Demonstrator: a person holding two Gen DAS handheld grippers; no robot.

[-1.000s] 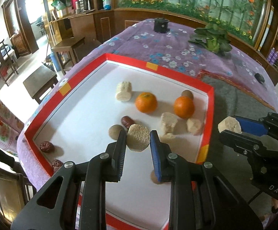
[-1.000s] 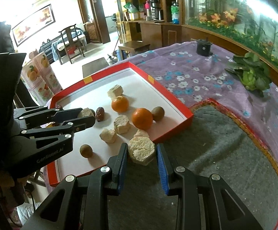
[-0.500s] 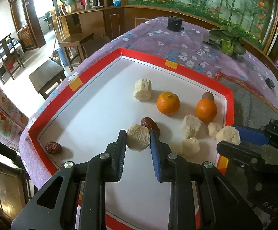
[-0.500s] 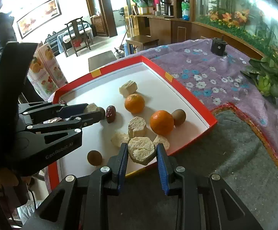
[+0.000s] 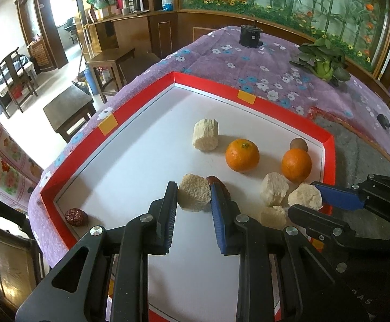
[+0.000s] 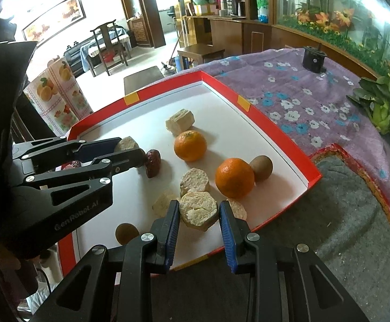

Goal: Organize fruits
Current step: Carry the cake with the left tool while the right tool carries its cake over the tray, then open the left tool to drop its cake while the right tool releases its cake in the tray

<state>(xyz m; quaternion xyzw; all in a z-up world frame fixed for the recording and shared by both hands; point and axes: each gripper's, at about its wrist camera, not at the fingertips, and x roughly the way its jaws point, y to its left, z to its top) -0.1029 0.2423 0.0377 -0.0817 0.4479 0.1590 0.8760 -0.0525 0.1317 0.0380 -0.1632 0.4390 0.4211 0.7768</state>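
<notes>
A red-rimmed white tray point(image 5: 248, 99) holds two oranges point(image 5: 242, 155) point(image 5: 296, 165), a kiwi point(image 5: 298, 144), red dates point(image 5: 74, 216) and several pale sugarcane chunks point(image 5: 205, 134). My left gripper point(image 5: 194, 196) is shut on a pale chunk point(image 5: 194, 196) just above the tray floor, beside a date point(image 6: 152, 162). My right gripper point(image 6: 199, 212) is shut on another pale chunk point(image 6: 198, 211) over the tray's near right corner. It also shows in the left wrist view point(image 5: 306, 200). A second kiwi point(image 6: 126, 233) lies by the right fingers.
The tray point(image 6: 262, 115) sits on a purple flowered cloth point(image 5: 248, 61). A grey mat point(image 6: 342, 228) lies to the right. A black cup point(image 5: 249, 35) and a green leafy plant point(image 5: 324, 64) stand on the far side. Chairs and stools stand on the floor to the left.
Both grippers moved forward over the tray with their chunks still held. The right gripper came from above the grey mat to above the tray corner.
</notes>
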